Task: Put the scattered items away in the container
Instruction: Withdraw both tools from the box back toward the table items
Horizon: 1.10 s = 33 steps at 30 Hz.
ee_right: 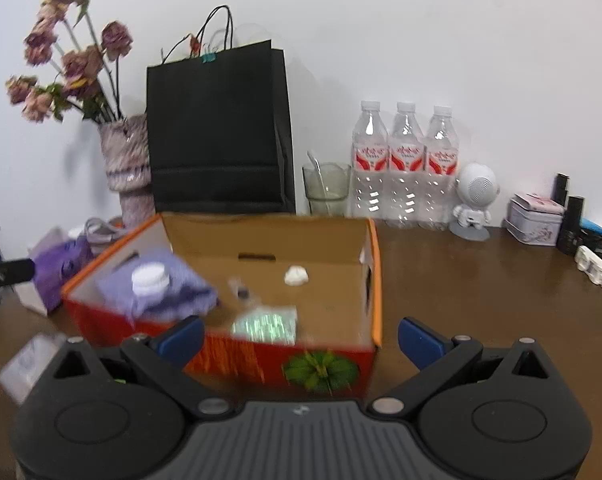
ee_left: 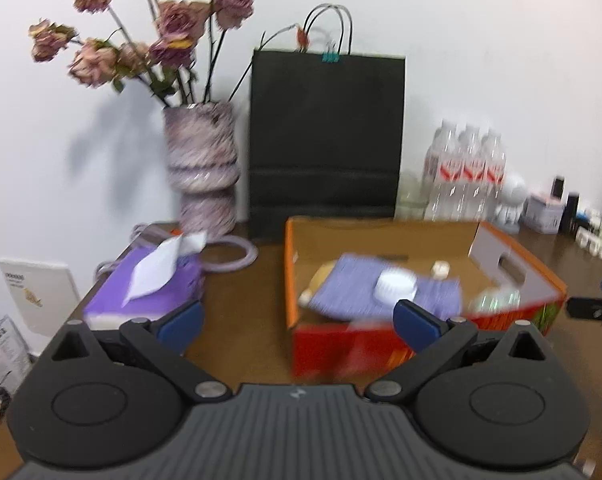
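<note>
An open orange and red cardboard box (ee_left: 517, 268) (ee_right: 375, 280) stands on the brown table. Inside it lie a purple cloth (ee_left: 361, 288) (ee_right: 177, 288), a white jar (ee_left: 395, 286) (ee_right: 150, 280), a small white lump (ee_right: 296, 276), a shiny green packet (ee_right: 265, 324) and a small clear item (ee_right: 241, 290). My left gripper (ee_left: 297, 320) is open and empty just before the box's near left corner. My right gripper (ee_right: 301, 338) is open and empty in front of the box's near wall. A small pale packet (ee_right: 29, 360) lies blurred on the table left of the right gripper.
A purple tissue box (ee_left: 149, 292) (ee_right: 57, 268) sits left of the box. Behind stand a vase of dried roses (ee_left: 203, 168), a black paper bag (ee_left: 325, 136) (ee_right: 219, 128), a glass (ee_right: 327, 188), three water bottles (ee_right: 405, 164), a white figurine (ee_right: 475, 200), a tin (ee_right: 535, 220) and small cosmetics at right.
</note>
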Each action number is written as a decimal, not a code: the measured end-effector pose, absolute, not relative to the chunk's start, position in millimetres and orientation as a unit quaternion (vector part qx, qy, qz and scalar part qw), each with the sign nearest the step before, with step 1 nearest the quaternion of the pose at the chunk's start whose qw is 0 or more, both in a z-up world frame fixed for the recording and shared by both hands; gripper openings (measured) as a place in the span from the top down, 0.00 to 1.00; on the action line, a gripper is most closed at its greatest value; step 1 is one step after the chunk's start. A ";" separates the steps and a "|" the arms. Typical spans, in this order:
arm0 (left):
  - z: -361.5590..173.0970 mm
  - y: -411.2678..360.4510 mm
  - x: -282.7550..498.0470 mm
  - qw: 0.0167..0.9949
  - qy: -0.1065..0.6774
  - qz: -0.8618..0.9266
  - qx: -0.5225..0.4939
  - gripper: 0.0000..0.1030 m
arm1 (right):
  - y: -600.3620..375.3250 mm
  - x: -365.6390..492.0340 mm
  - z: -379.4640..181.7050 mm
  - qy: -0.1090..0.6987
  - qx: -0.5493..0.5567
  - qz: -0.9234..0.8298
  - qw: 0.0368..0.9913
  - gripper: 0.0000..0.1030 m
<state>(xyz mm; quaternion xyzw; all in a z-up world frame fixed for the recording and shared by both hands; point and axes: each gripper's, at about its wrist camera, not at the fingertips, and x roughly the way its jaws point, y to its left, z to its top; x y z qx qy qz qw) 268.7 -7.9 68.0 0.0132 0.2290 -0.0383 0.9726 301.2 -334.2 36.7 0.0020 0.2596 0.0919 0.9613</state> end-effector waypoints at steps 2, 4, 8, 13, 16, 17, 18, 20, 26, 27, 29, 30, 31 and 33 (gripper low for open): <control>62.4 2.0 259.0 0.970 0.240 -0.036 0.017 0.00 | -336.7 285.7 30.1 0.264 -0.006 0.089 0.960 0.00; 56.5 10.5 248.7 0.967 0.250 -0.035 0.016 0.00 | -339.8 271.3 22.7 0.270 -0.009 0.088 0.959 0.00; 45.0 21.6 227.0 0.964 0.262 -0.036 -0.002 0.00 | -341.7 248.3 5.9 0.290 -0.012 0.088 0.953 0.00; 27.6 16.6 195.0 0.958 0.279 -0.063 -0.018 0.00 | -336.7 218.1 -15.2 0.313 -0.002 0.093 0.945 0.00; 15.2 0.9 180.8 0.952 0.291 -0.096 -0.005 0.00 | -329.6 199.5 -24.2 0.320 -0.007 0.098 0.942 0.00; 11.4 -3.1 178.7 0.949 0.297 -0.103 -0.002 0.00 | -327.3 195.1 -26.2 0.322 -0.009 0.099 0.941 0.00; 8.0 -7.3 176.6 0.947 0.300 -0.111 0.000 0.00 | -324.9 192.1 -27.7 0.325 -0.010 0.099 0.940 0.00; 2.5 -15.9 173.1 0.945 0.305 -0.120 0.003 0.00 | -320.3 186.5 -31.0 0.332 -0.014 0.101 0.938 0.00; -3.7 -31.4 167.2 0.943 0.306 -0.130 0.021 0.00 | -317.3 174.3 -35.4 0.335 -0.014 0.105 0.936 0.00; -4.2 -32.3 167.7 0.943 0.307 -0.129 0.024 0.00 | -317.3 173.1 -35.8 0.335 -0.014 0.105 0.936 0.00; -5.8 -34.8 168.1 0.942 0.308 -0.129 0.029 0.00 | -317.5 171.6 -36.0 0.336 -0.013 0.106 0.936 0.00; -6.6 -35.8 168.2 0.942 0.309 -0.129 0.031 0.00 | -317.4 171.3 -36.1 0.336 -0.013 0.106 0.936 0.00; -7.2 -36.6 168.1 0.941 0.310 -0.130 0.032 0.00 | -317.0 170.7 -36.3 0.336 -0.014 0.106 0.936 0.00; -8.5 -37.8 168.7 0.941 0.311 -0.130 0.037 0.00 | -316.5 171.3 -37.4 0.336 -0.016 0.105 0.936 0.00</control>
